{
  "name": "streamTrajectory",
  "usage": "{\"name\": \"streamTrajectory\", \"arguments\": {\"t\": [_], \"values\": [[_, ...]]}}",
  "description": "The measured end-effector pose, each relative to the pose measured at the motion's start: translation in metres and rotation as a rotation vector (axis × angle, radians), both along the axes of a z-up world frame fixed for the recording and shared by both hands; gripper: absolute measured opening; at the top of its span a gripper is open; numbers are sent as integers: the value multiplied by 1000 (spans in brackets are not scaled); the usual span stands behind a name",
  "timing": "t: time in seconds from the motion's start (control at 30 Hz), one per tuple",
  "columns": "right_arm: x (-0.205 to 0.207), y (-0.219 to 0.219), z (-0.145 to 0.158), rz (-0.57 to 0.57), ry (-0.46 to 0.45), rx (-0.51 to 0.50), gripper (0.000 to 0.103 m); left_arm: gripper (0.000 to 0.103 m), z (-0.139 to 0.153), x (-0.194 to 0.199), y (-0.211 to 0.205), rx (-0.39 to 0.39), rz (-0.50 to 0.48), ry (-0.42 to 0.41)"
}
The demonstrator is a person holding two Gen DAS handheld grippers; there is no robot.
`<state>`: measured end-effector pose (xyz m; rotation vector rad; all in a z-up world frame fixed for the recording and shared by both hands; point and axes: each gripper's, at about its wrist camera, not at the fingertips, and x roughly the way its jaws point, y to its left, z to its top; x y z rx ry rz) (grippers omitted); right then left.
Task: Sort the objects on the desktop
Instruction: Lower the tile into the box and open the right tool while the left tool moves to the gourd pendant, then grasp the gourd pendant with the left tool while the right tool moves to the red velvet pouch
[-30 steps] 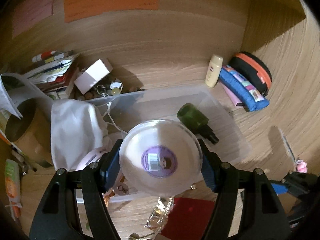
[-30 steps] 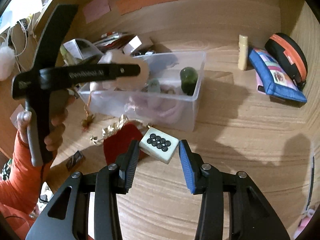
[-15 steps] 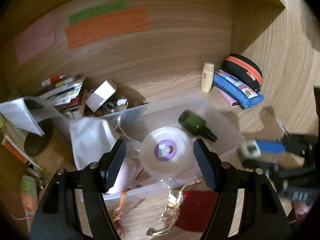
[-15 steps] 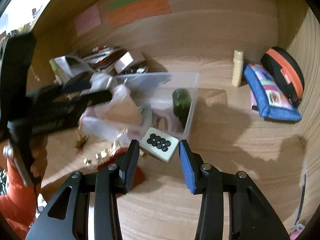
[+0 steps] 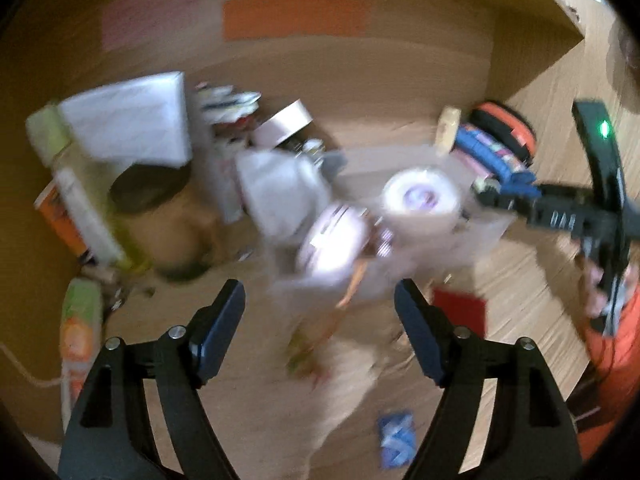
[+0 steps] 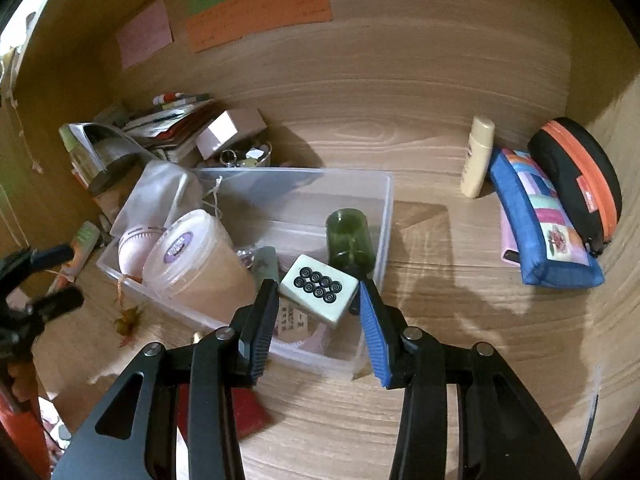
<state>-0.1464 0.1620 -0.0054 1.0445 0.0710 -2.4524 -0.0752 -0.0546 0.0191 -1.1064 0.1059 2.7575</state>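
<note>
Already your clear bin (image 6: 384, 200) holds several items — your right gripper (image 6: 318, 300) clamps the mahjong tile (image 6: 318, 288) above its near edge, while your left gripper (image 5: 320, 320), jaws opening, carries nothing; clutter remains outside the bin.

Left wrist view motion-blurred; blue packet (image 5: 396, 440) unreadable, clear bin's (image 6: 384, 200) near wall behind right tool (image 6: 318, 312).

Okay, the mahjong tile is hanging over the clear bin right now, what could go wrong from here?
1. The right gripper holds the mahjong tile tilted, by its corners; it may slip early.
2. The clear bin is crowded: a drop could strike the green bottle or the plastic cup.
3. The left gripper, jaws opening and empty, shows badly blurred; it might clip the clutter beside the bin.
</note>
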Motion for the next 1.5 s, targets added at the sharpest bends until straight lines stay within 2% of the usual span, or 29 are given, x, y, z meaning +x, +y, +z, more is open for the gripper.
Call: {"name": "streamTrajectory", "arguments": {"t": [0.1,0.23,0.37,0.53,0.73,0.8,0.87,1.07,1.27,1.4,1.5], "values": [[-4,-5,-3,3,-15,5,38,77,-17,7,-9,-21,14,-37],[-5,-12,-9,1,-30,23,38,77,-43,-3,-14,-57,32,-109],[-5,-19,-14,-3,-49,38,38,77,-63,-19,-19,-20,24,-198],[-8,-24,-16,-18,-68,42,38,76,-71,-28,-11,-5,5,-213],[-7,-27,-15,-27,-68,60,38,48,-74,-33,-6,-34,11,-206],[-7,-27,-15,-30,-71,56,38,29,-73,-30,-6,-34,11,-196],[-6,-26,-15,-34,-70,53,38,17,-72,-28,-7,-29,12,-191],[-5,-27,-14,-39,-62,57,38,17,-71,-20,-13,1,14,-181],[6,-21,-6,-53,-37,67,46,17,-72,-17,-20,35,20,-180],[30,-14,3,-5,-27,22,63,17,-69,-17,-21,59,29,-166],[51,-16,6,30,-9,11,67,17,-66,-17,-26,77,43,-150]]}}
